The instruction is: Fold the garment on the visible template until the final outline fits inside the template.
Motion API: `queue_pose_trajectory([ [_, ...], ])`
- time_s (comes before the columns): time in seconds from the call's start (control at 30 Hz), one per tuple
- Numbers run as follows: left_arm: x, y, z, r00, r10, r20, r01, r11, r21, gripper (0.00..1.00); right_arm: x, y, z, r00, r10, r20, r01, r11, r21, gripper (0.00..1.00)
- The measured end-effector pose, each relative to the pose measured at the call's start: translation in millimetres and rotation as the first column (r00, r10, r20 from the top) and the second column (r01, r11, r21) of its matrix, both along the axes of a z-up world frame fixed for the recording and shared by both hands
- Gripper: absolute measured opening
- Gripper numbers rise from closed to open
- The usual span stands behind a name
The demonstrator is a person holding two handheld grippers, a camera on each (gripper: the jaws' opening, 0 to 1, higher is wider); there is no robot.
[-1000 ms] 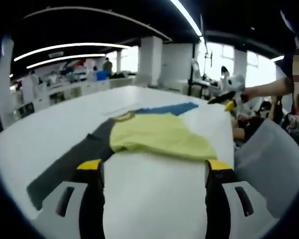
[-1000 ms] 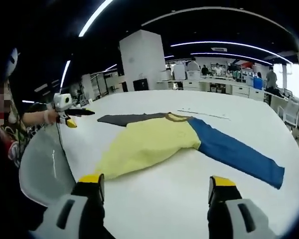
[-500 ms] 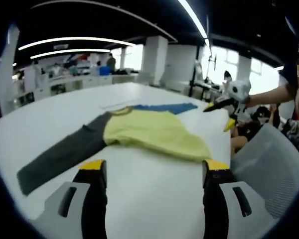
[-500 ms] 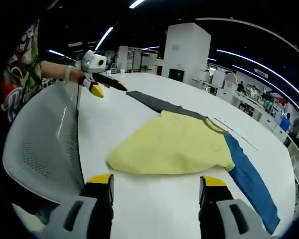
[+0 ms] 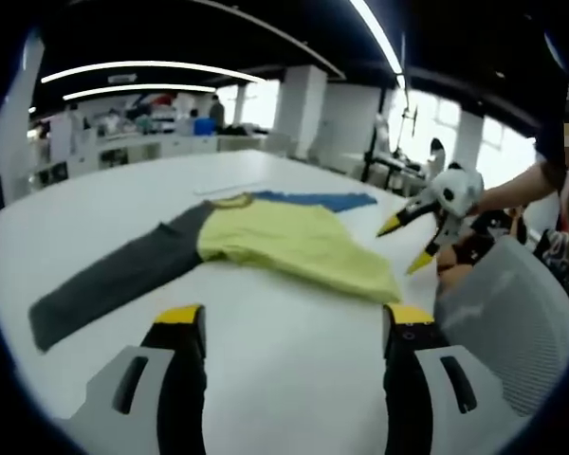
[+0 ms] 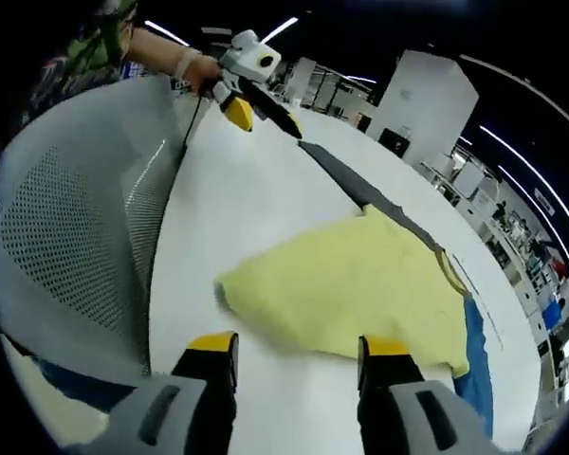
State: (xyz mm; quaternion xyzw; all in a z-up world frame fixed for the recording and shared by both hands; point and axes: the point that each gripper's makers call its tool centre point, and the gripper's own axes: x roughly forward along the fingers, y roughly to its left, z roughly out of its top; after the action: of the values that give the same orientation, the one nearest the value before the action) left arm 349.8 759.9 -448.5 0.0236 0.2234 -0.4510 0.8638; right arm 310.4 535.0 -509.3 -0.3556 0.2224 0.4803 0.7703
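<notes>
No legible text, label, brand or number anywhere.

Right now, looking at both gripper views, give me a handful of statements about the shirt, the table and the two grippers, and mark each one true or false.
1. The garment has a yellow body. True.
2. Both sleeves are blue. False: the grey sleeve is dark grey and the blue sleeve is blue.
3. The left gripper is clamped on the hem. False: its jaws are apart, holding nothing.
4. The garment lies on a white table. True.
5. The right gripper is open, close to the yellow body's edge. True.
</notes>
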Motion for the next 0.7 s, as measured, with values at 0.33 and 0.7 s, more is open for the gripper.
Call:
queue_pose_trajectory([
  [0.33,-2.9,4,-7.2,0.999,0.033,-0.029,-0.034,0.999,-0.019,0.70,8,13,-3.2,0.990,0.111,0.092,-0.100,0.988,-0.114,0.30],
  [0.7,-9.5,1,-13.2,0.998,0.036,-0.049,-0.037,0.999,-0.026,0.70,10,28,0.1,0.987,0.137,0.086,-0.129,0.987,-0.092,0.00],
])
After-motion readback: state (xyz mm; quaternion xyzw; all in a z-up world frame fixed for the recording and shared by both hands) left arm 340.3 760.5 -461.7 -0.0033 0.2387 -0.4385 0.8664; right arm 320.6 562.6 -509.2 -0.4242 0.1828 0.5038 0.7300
